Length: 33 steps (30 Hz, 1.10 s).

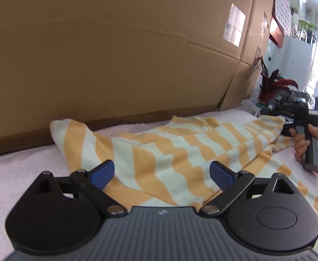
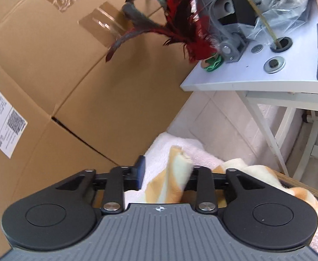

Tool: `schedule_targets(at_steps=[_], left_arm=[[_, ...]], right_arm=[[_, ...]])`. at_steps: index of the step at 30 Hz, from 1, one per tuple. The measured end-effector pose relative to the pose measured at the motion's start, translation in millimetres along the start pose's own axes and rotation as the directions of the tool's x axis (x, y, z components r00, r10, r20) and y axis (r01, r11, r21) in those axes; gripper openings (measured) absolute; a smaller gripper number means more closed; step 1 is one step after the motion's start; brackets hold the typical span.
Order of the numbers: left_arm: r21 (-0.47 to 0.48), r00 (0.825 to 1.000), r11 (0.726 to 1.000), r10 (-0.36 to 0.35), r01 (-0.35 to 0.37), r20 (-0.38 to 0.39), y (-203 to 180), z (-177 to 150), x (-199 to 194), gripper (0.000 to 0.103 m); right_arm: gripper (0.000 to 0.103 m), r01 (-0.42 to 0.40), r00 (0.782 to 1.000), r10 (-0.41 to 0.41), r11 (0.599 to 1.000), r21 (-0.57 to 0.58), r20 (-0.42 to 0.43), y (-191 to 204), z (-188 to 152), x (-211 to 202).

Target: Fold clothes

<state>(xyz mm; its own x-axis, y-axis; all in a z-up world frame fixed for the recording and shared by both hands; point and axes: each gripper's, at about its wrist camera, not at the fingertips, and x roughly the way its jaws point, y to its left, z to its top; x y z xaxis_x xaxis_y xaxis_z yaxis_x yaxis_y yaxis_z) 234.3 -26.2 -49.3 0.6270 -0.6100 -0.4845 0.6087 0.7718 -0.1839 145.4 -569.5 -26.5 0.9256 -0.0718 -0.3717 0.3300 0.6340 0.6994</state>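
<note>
A tall cardboard box (image 1: 119, 50) walls the back of my worktop (image 1: 11, 169), which is padded with a pale pink towel, and the orange-and-white striped garment (image 1: 176, 150) lies on it with its long axis running from my left tool (image 1: 162, 173) toward the far right end. My left tool is spread wide, tilted down just over the near hem and pinching nothing. My right tool (image 2: 165, 174), nearer the far end, stands partly spread with a fabric corner between its 2 pads, apparently slack.
</note>
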Motion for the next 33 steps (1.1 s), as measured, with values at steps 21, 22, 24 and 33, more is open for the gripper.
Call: schedule_targets(at_steps=[21,22,24,33], left_arm=[[0.016,0.991,0.993,0.114,-0.113,-0.072,0.4,0.1,19.6,0.074],[0.022,0.99,0.993,0.12,-0.118,-0.074,-0.6,0.1,20.2,0.074],[0.035,0.988,0.991,0.132,-0.129,-0.079,-3.2,0.3,21.9,0.075],[0.197,0.957,0.947,0.277,-0.255,-0.093,-5.9,9.0,17.5,0.072]], right_arm=[[0.005,-0.043,0.979,0.055,0.997,-0.066,0.196,-0.4,-9.4,-37.9],[0.005,-0.069,0.972,0.08,0.996,-0.058,0.221,-1.2,-9.3,-43.4],[0.005,-0.101,0.966,0.106,0.994,-0.033,0.236,-5.1,-8.1,-47.7],[0.005,-0.077,0.994,0.077,0.997,-0.01,0.073,-7.3,-9.4,-35.1]])
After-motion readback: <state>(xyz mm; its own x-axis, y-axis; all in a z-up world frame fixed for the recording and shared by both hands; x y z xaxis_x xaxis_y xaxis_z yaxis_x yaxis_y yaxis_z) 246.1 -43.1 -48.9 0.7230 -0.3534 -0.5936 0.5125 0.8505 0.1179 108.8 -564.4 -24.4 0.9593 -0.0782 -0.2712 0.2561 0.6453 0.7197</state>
